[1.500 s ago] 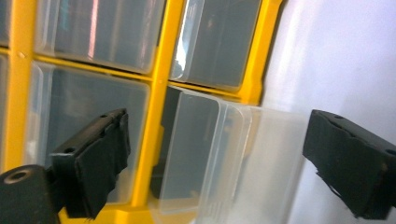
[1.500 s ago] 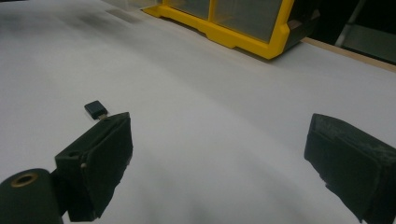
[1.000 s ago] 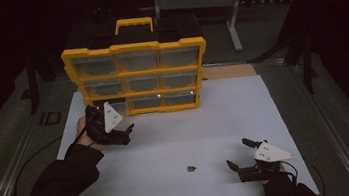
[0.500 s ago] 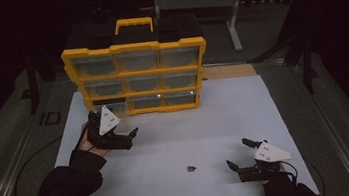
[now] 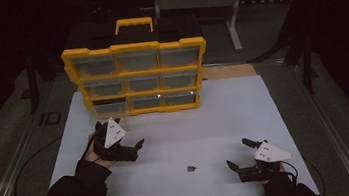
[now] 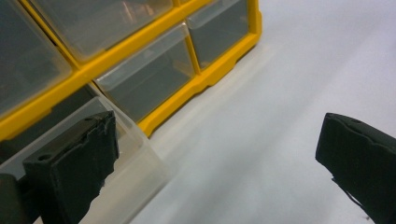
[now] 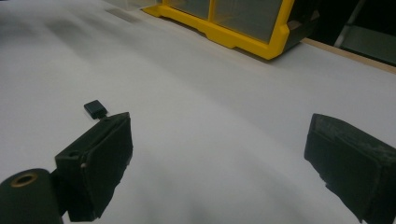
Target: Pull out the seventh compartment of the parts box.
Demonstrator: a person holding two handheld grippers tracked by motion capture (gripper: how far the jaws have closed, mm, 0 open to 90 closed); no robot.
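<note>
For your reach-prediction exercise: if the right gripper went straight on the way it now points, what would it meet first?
Probably nothing soon: between the right gripper jaws lies bare white tabletop, with the yellow drawer organizer far ahead; the small black part sits off-line.

A yellow organizer (image 5: 137, 77) with three rows of three clear drawers stands upright at the far side of the white desk (image 5: 206, 124). Its bottom-left drawer (image 6: 100, 154) is pulled out (empty, as far as shows). A small black part (image 5: 190, 168) lies flat, well in front of the organizer.
</note>
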